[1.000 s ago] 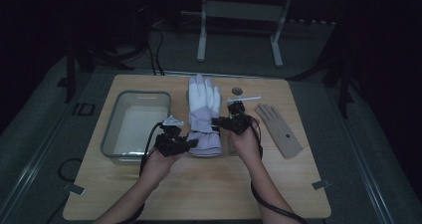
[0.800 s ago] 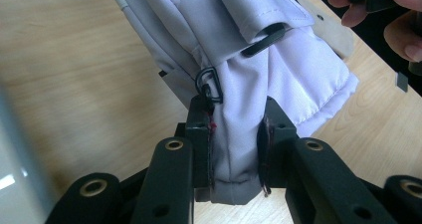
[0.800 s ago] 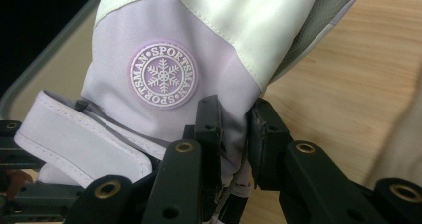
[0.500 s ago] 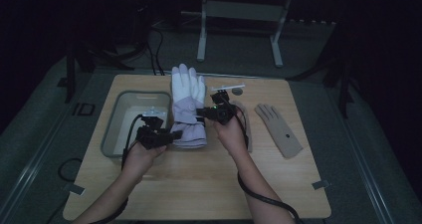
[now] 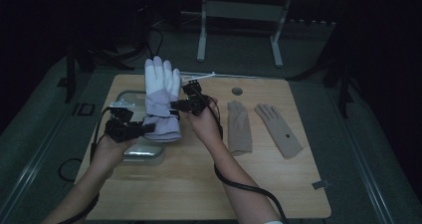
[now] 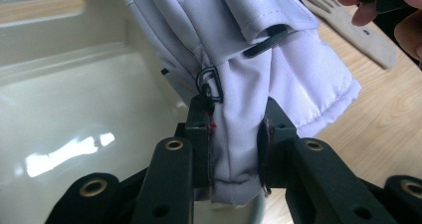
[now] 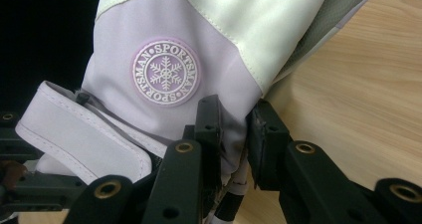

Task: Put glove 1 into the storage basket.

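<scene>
Glove: lilac-and-white ski glove (image 5: 161,102) held up off the table, fingers pointing away from the person, cuff toward them, hanging over the near right corner of the tray; round snowflake badge (image 7: 166,72) on its back.
Left gripper: left gripper (image 5: 130,129) lies roughly level, pointing right, jaws drawn in tight on the cuff fabric (image 6: 234,149) at the glove's lower left edge.
Right gripper: right gripper (image 5: 185,104) points left, jaws pinching a fold of the glove's right side just below the badge.
Arms: both forearms reach forward from the near edge, right hand (image 5: 205,122) raised higher than the left hand (image 5: 112,147).
Tray: cream tray (image 5: 142,154) sits under the left gripper.
Nearby: two tan gloves (image 5: 240,127) (image 5: 278,129) lie flat on the wooden table (image 5: 199,184), right of the hands.
</scene>
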`<state>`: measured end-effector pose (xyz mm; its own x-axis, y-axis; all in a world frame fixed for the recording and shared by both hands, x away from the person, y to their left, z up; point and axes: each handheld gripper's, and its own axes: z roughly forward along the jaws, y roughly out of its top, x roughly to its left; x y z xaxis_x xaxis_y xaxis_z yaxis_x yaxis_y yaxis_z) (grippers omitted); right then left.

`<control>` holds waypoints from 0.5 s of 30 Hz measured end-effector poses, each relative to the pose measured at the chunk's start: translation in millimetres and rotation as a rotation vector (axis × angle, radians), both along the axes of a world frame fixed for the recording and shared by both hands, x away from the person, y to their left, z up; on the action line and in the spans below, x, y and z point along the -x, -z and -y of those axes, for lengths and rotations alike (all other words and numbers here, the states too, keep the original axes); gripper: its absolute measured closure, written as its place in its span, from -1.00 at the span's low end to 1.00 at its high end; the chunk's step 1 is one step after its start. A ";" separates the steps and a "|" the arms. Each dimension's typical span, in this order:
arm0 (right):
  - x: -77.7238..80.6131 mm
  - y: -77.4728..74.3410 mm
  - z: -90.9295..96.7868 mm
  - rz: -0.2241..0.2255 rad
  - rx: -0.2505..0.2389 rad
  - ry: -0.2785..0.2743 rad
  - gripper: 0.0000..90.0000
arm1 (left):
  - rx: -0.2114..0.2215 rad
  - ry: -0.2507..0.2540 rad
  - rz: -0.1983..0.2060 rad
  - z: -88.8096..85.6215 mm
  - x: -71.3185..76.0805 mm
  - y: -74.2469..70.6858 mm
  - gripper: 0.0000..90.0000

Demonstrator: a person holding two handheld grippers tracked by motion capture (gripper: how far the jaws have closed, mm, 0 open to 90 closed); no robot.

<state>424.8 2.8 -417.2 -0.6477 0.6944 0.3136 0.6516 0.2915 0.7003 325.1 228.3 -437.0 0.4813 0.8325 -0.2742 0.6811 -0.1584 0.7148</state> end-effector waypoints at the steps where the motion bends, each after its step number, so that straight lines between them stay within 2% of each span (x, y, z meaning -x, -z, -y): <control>1: -0.8 0.3 -4.8 -0.003 -0.004 -0.007 0.71 | -0.005 -0.002 -0.003 -5.3 0.2 -0.1 0.61; 7: -4.2 7.5 -36.0 -0.023 0.003 -0.035 0.71 | -0.026 -0.021 -0.023 -32.7 1.3 6.2 0.61; 11: -7.5 19.1 -53.4 -0.041 0.023 -0.044 0.71 | -0.016 -0.037 -0.054 -46.4 -0.7 19.6 0.61; 15: -10.6 37.7 -66.6 -0.074 0.049 -0.044 0.71 | -0.020 -0.046 -0.102 -54.6 -3.5 37.4 0.61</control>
<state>435.5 69.4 -454.9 -0.6544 0.6814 0.3277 0.6867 0.3541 0.6349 328.6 282.8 -474.4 0.4127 0.8592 -0.3023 0.7569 -0.1389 0.6386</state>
